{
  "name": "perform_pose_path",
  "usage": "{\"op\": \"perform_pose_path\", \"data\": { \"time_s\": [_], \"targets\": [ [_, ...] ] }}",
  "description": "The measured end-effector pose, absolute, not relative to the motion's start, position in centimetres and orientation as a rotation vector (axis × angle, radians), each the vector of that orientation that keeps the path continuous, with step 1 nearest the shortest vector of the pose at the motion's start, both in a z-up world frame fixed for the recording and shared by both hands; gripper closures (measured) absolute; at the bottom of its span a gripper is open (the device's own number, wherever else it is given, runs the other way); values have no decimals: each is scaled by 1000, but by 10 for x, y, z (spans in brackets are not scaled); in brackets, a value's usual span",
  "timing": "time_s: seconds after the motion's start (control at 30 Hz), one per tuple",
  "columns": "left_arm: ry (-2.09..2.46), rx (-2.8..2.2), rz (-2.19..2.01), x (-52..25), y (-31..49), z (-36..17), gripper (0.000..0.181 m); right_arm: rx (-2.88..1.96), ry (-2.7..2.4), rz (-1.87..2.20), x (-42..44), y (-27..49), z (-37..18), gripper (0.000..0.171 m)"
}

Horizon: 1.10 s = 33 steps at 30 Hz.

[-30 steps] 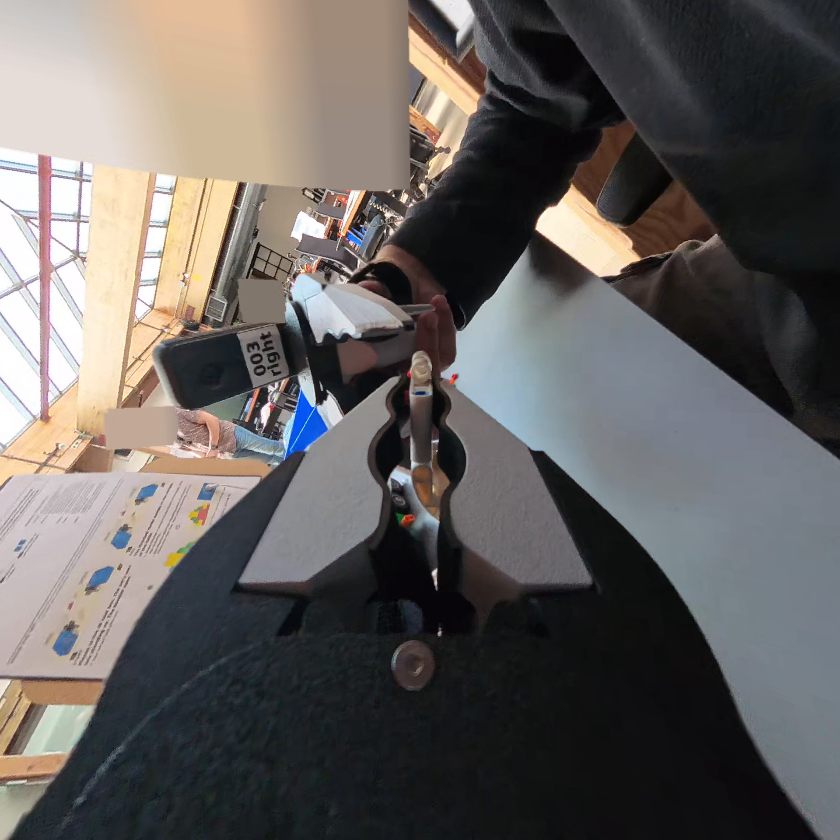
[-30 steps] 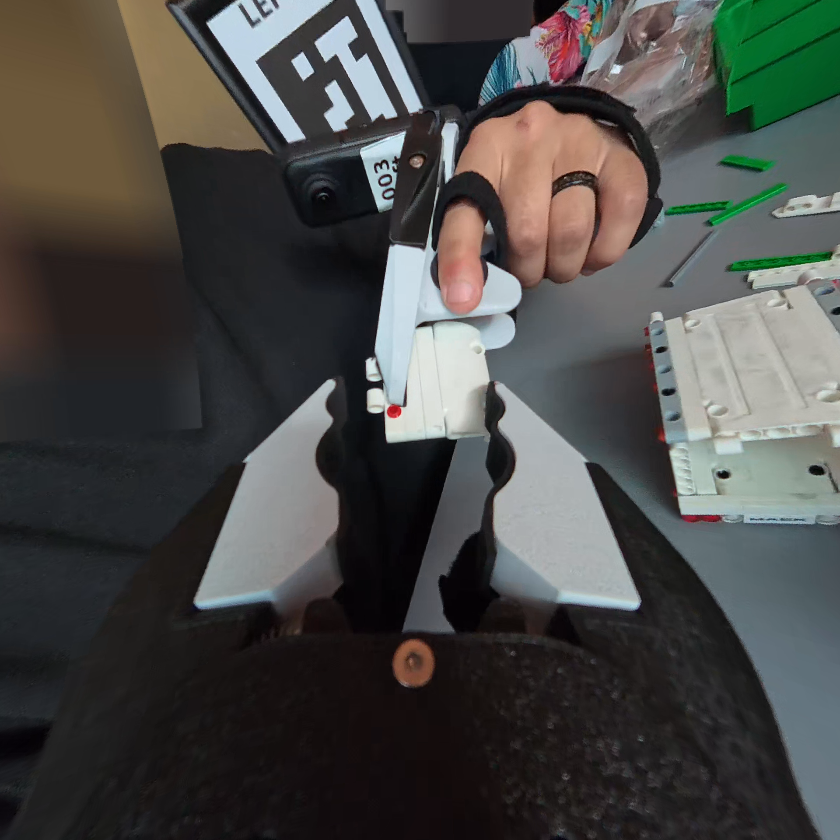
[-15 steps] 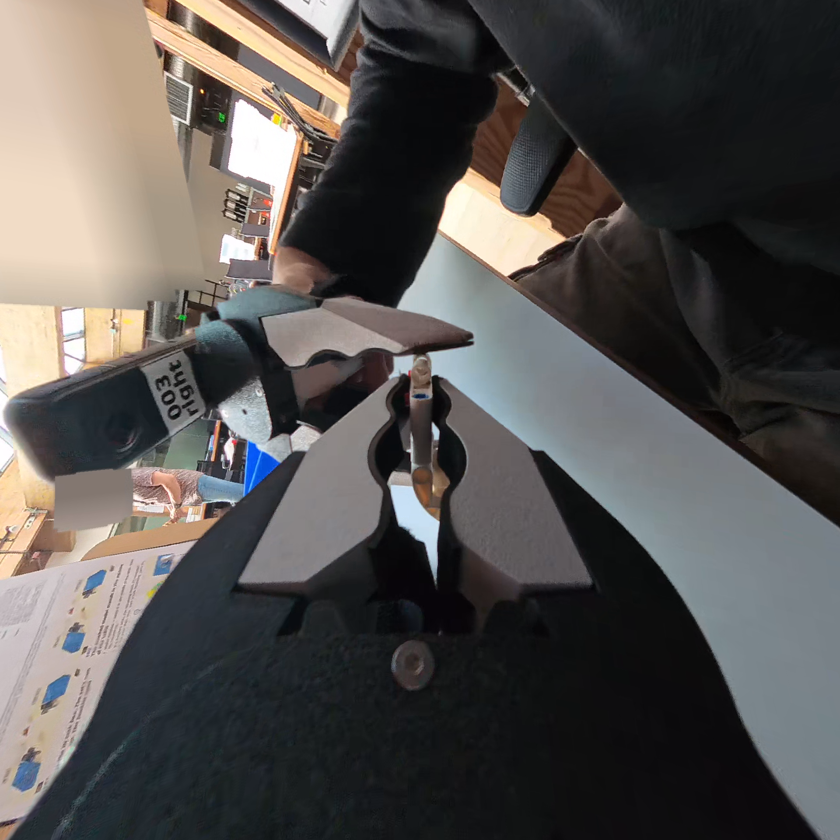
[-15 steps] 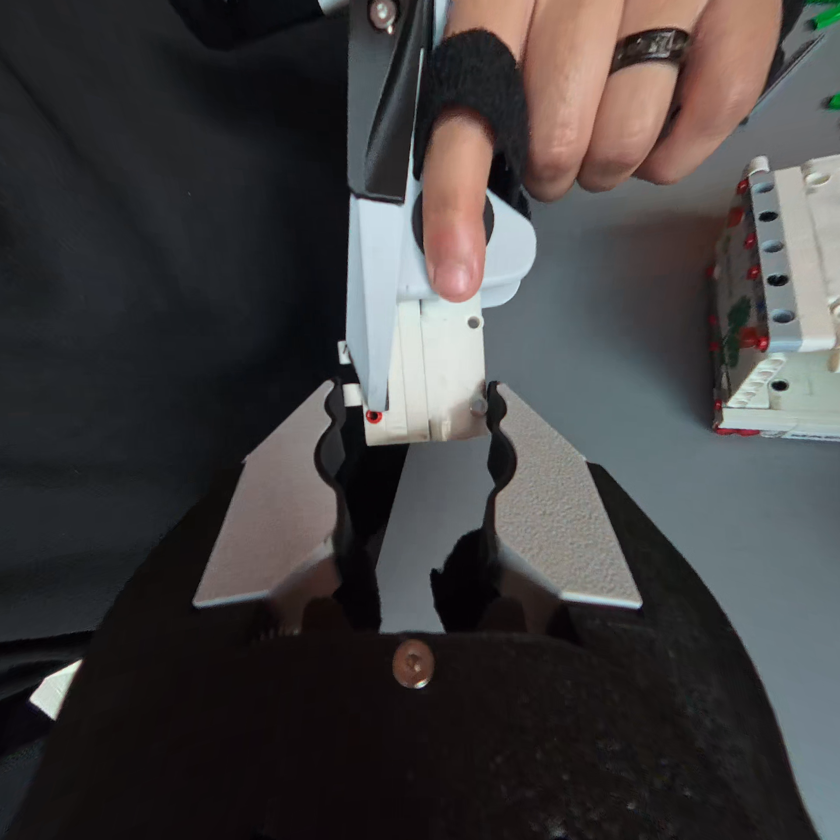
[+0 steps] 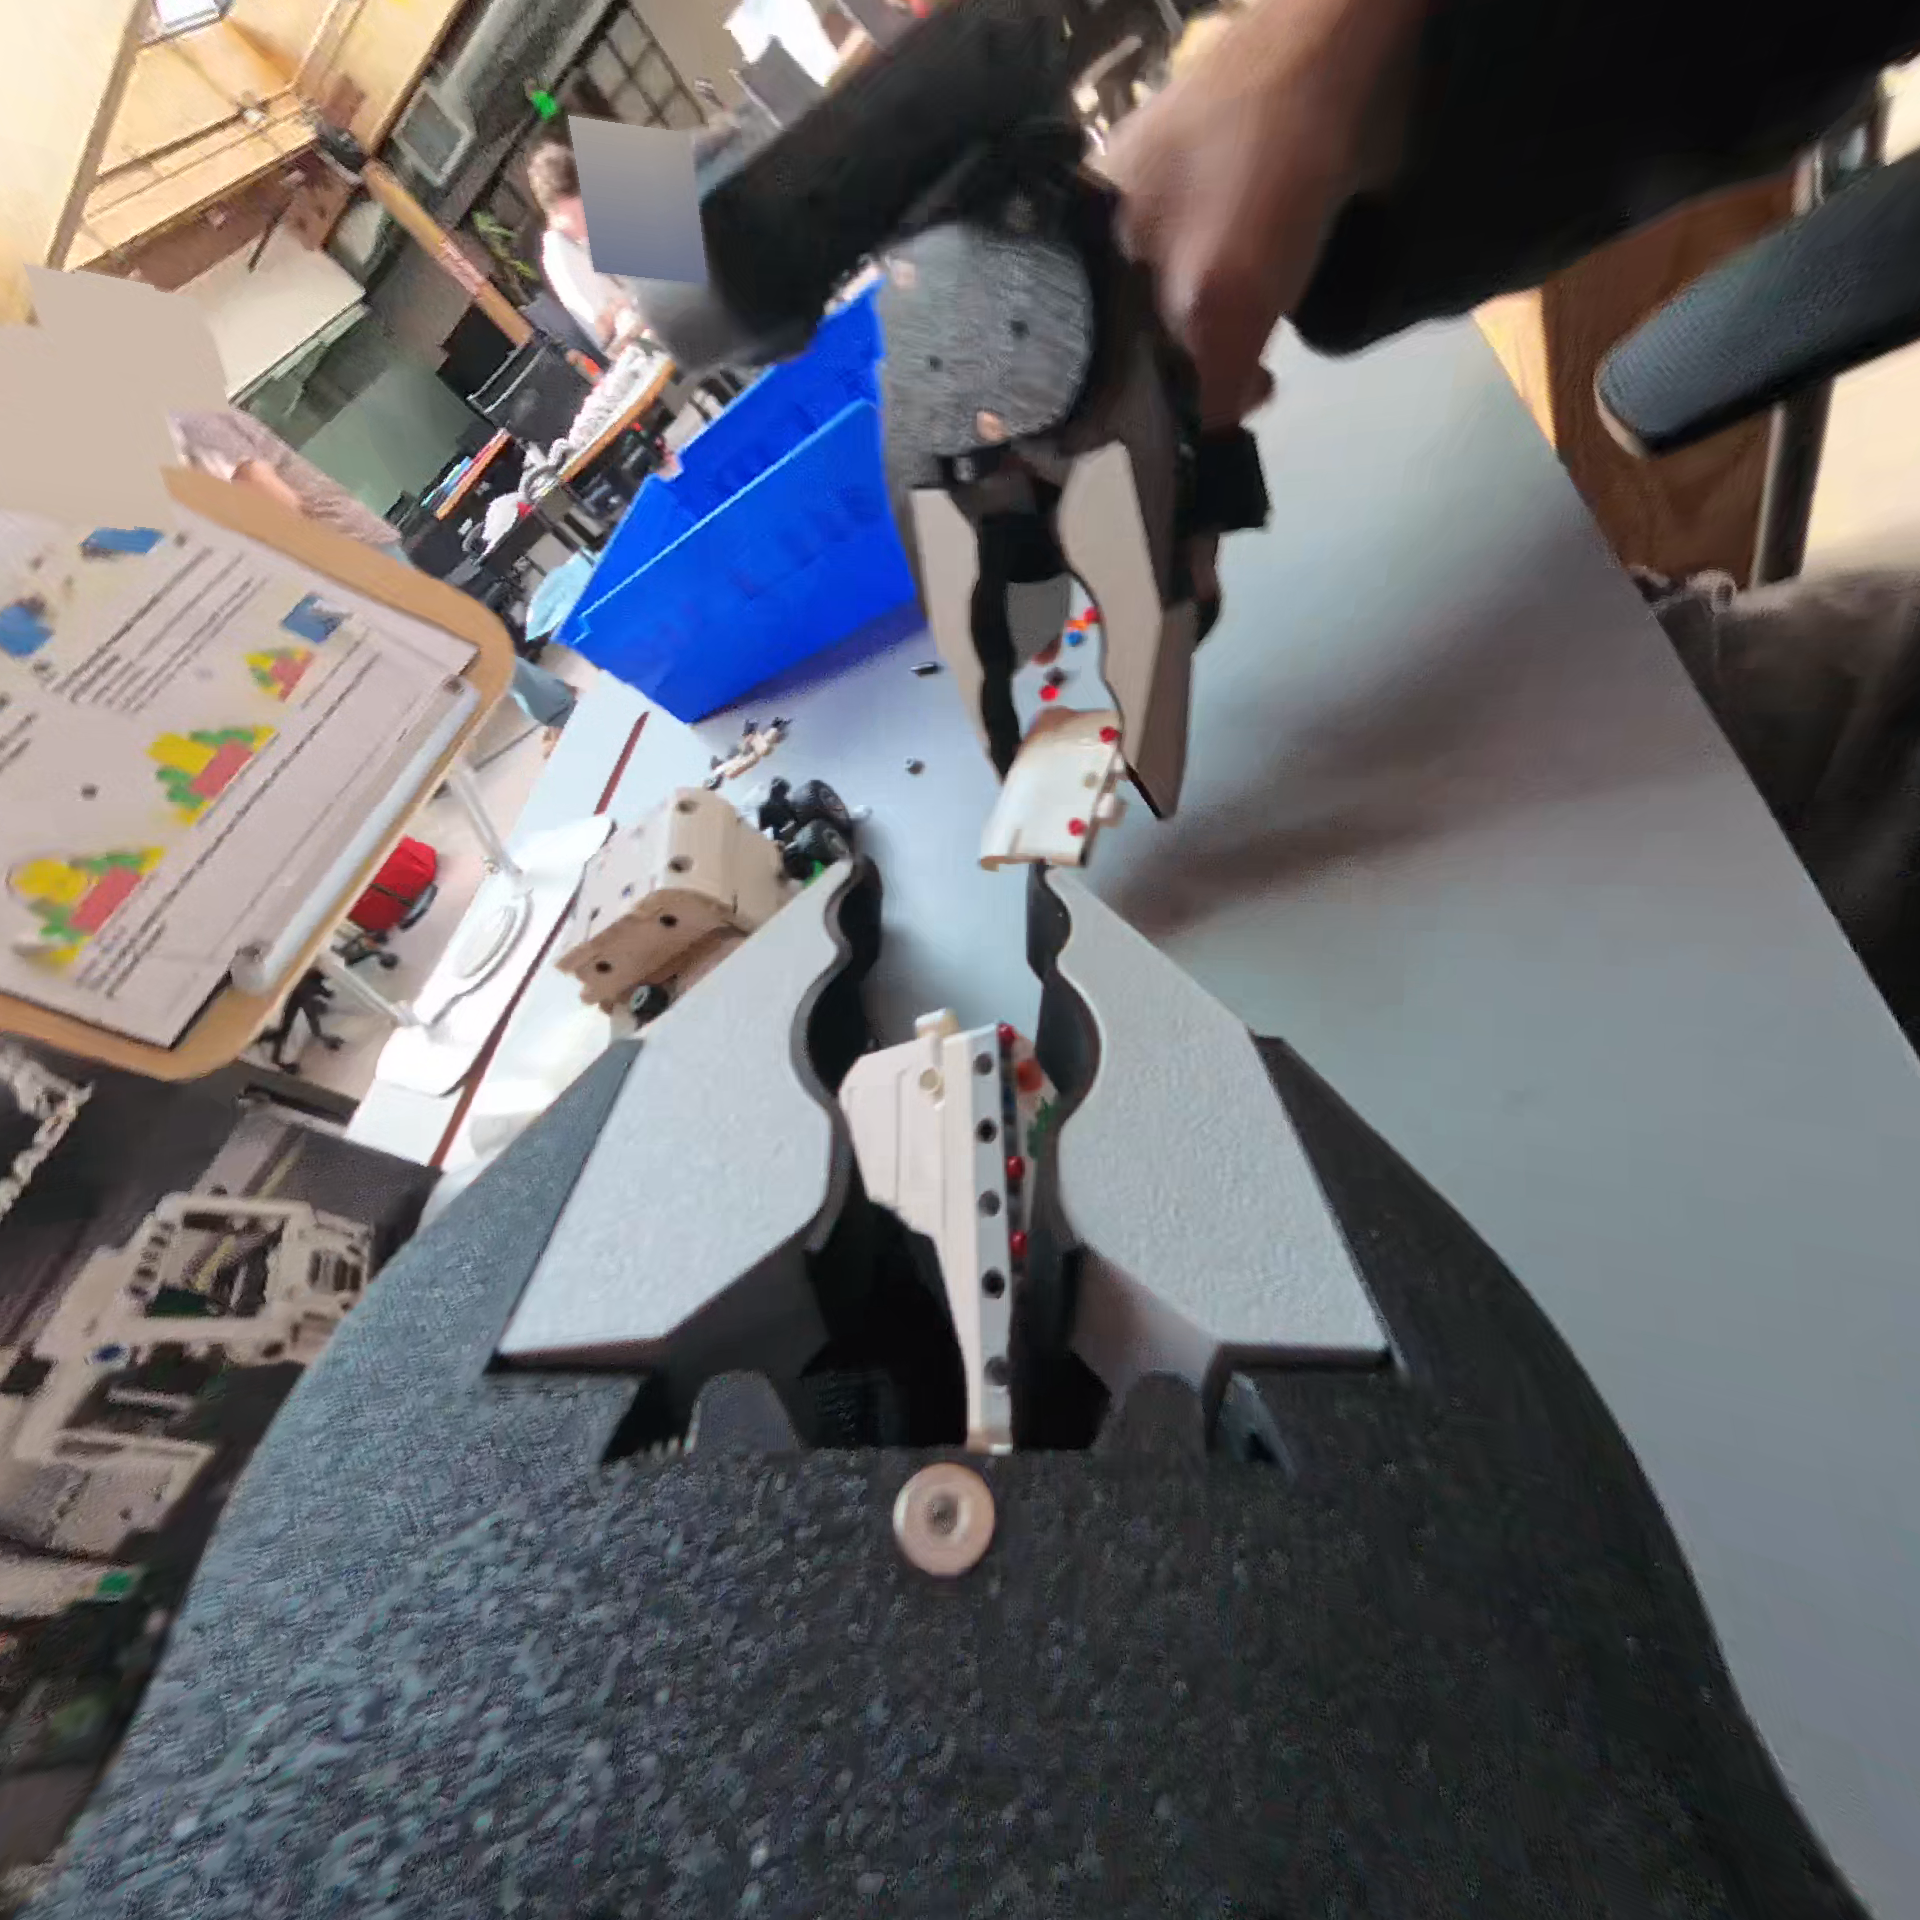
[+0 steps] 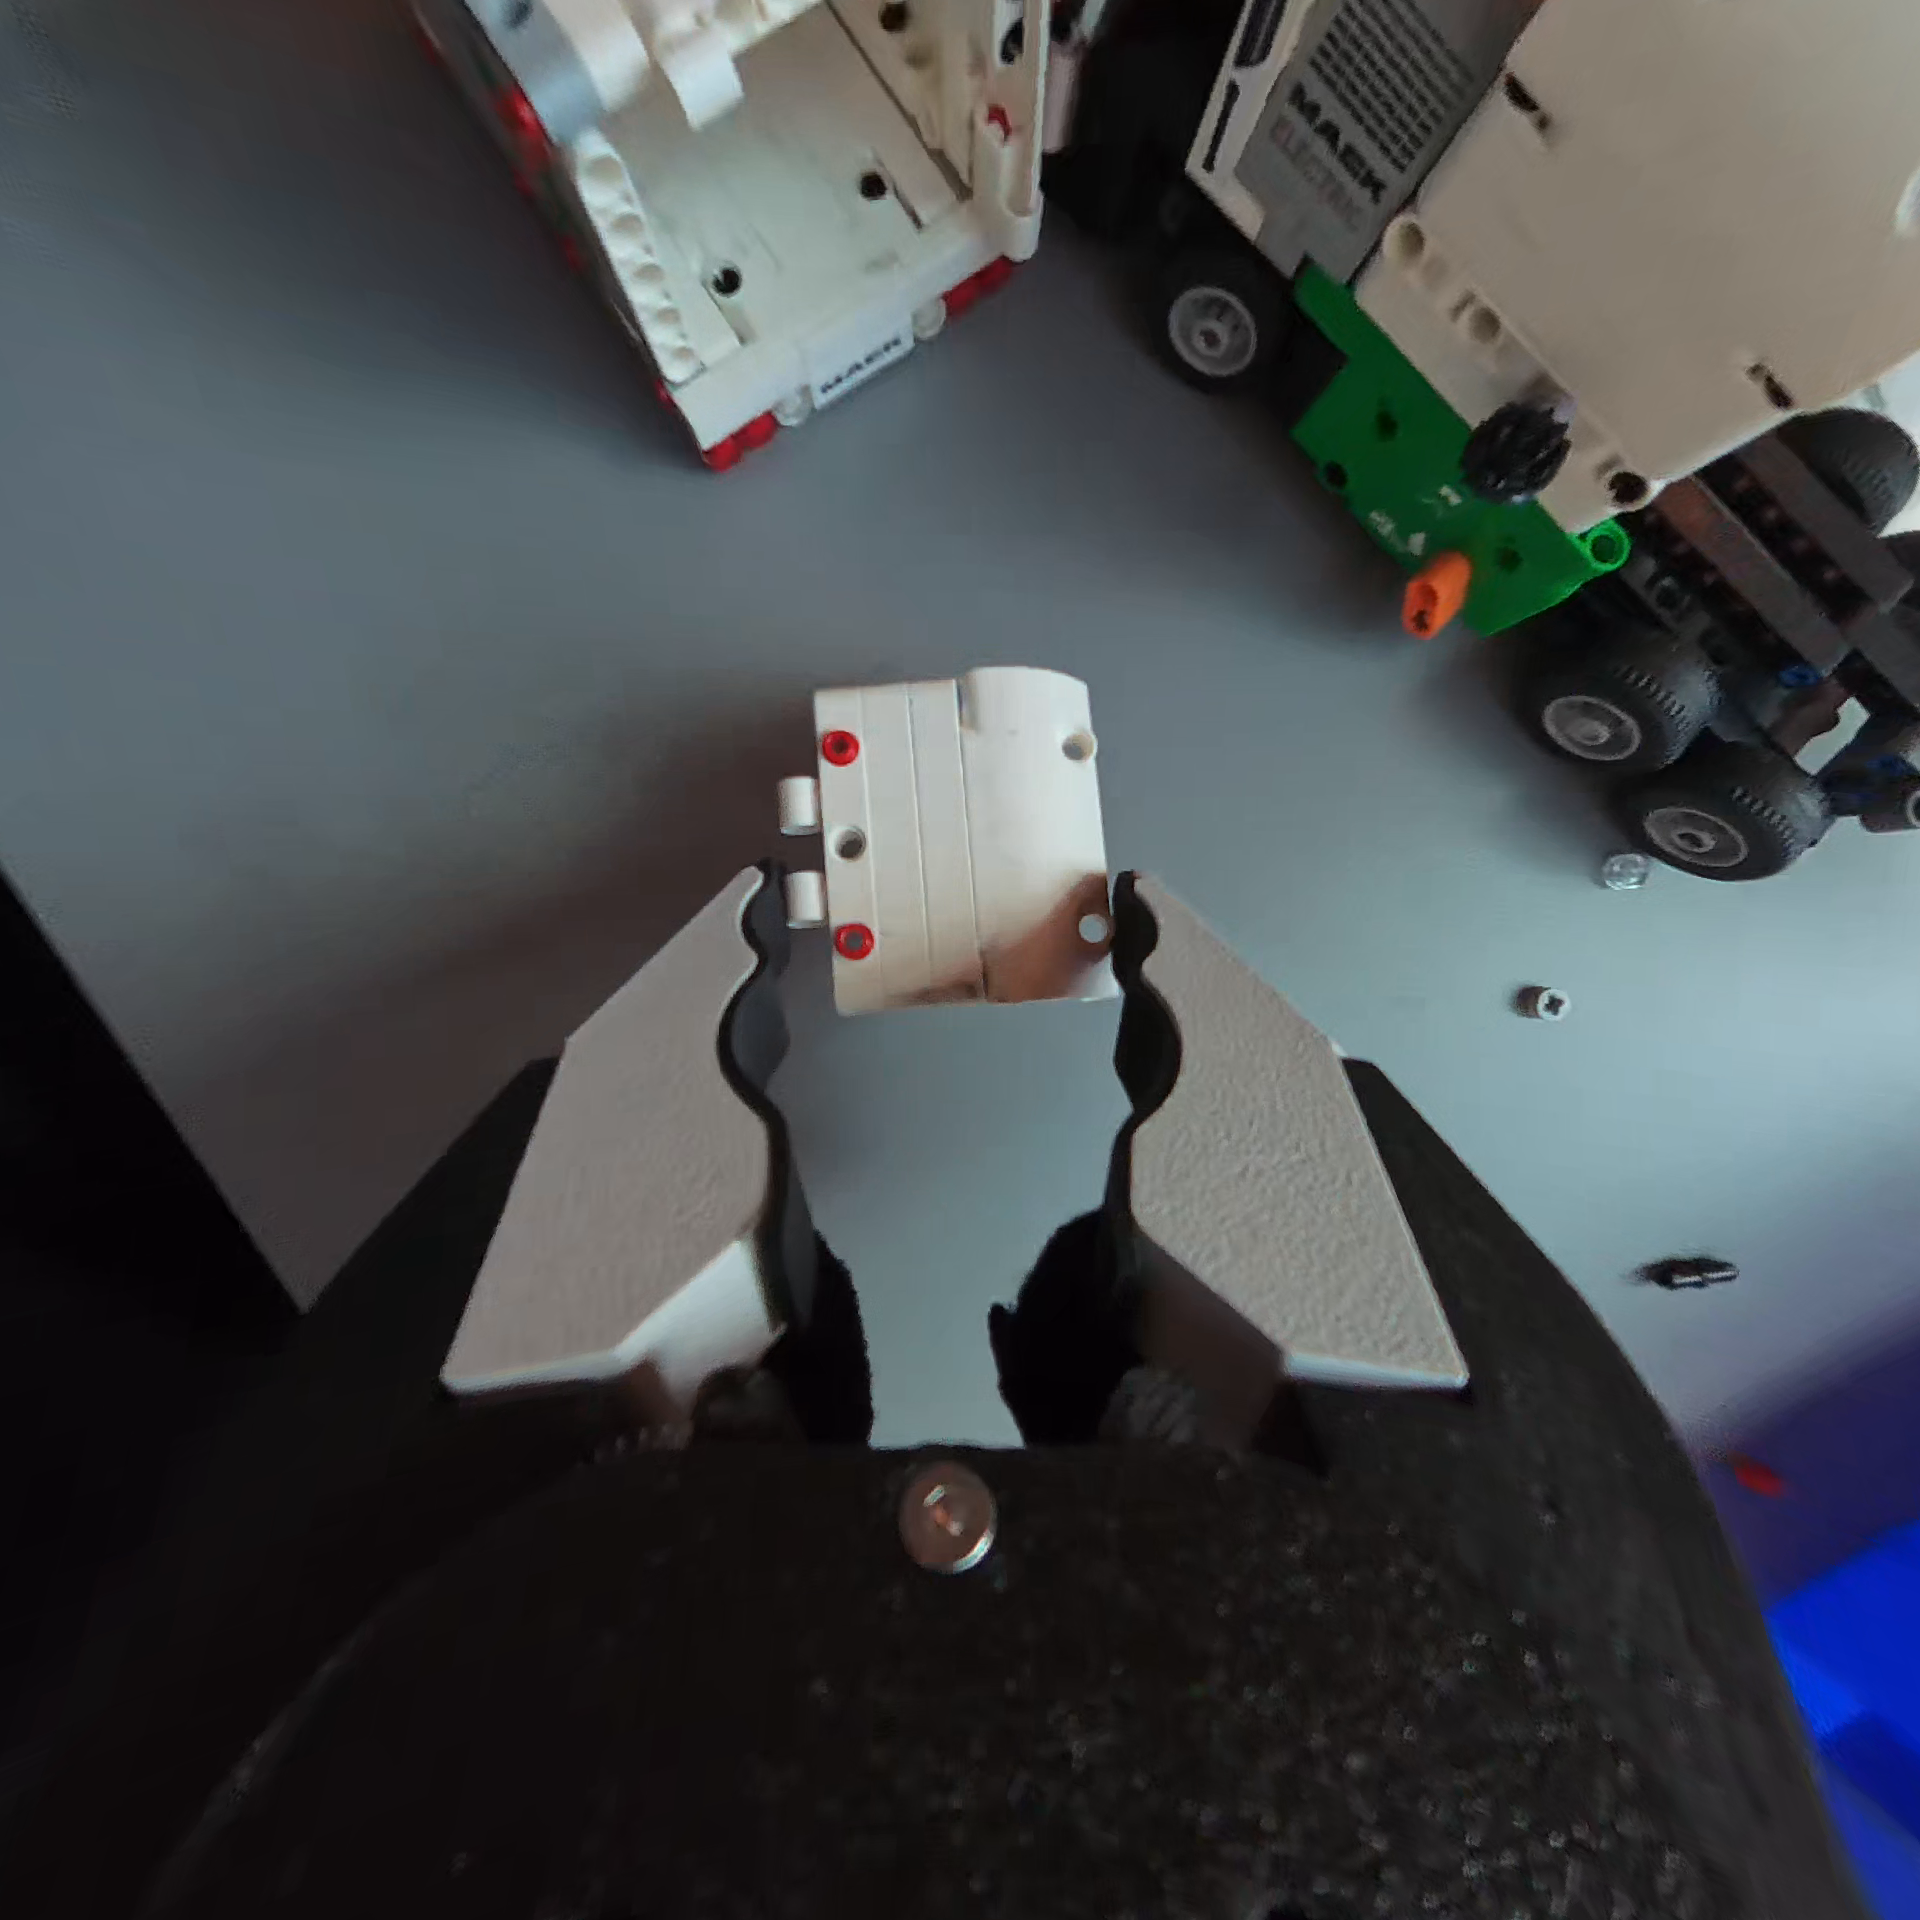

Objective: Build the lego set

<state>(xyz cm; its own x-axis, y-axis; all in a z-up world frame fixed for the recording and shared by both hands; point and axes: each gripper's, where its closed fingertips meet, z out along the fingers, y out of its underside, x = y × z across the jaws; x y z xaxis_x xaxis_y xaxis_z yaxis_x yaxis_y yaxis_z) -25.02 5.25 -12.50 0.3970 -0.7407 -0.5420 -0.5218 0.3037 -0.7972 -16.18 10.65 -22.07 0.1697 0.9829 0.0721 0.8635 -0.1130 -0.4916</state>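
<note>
My right gripper (image 6: 945, 894) is shut on a small white Lego block (image 6: 966, 842) with red pins, pinching its near edge between the fingertips above the grey table (image 6: 312, 644). The left wrist view shows that gripper (image 5: 1070, 769) pointing down with the block (image 5: 1049, 790) at its tips. My left gripper (image 5: 951, 883) is open and holds nothing. A white panel assembly (image 5: 966, 1174) with a grey holed beam and red pins shows in the gap between its fingers. I cannot tell whether it touches them. The assembly also shows in the right wrist view (image 6: 779, 208).
A white truck with a green panel and black wheels (image 6: 1558, 312) stands at the right; its cab (image 5: 675, 894) shows left of my left gripper. Blue bins (image 5: 748, 561), an instruction sheet on a stand (image 5: 208, 748) and small loose parts (image 6: 1541, 1003) are around. The table edge (image 6: 125, 935) is at the left. About 15 cm separates my left fingertips from my right.
My left gripper let go of the white block, opened, and swung down towards the table. My right gripper closed on the block and carried it out over the table.
</note>
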Motion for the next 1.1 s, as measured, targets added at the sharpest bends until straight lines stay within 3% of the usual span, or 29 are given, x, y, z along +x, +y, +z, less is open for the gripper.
{"op": "perform_pose_path", "data": {
  "time_s": [0.33,0.67,0.93,1.1],
  "targets": [
    [721,-1583,-286,-375,99,-113,160,-2097,-1715,385,-174,113,-238,110],
    [550,-1787,-258,-414,120,-145,158,-2108,-1593,607,-176,111,-229,104],
    [350,-1909,-198,-453,137,-163,159,-1684,-1005,840,-162,180,-157,122],
    [321,-1961,-174,-463,141,-175,159,-1648,-890,810,-147,203,-152,130]
  ]
}}
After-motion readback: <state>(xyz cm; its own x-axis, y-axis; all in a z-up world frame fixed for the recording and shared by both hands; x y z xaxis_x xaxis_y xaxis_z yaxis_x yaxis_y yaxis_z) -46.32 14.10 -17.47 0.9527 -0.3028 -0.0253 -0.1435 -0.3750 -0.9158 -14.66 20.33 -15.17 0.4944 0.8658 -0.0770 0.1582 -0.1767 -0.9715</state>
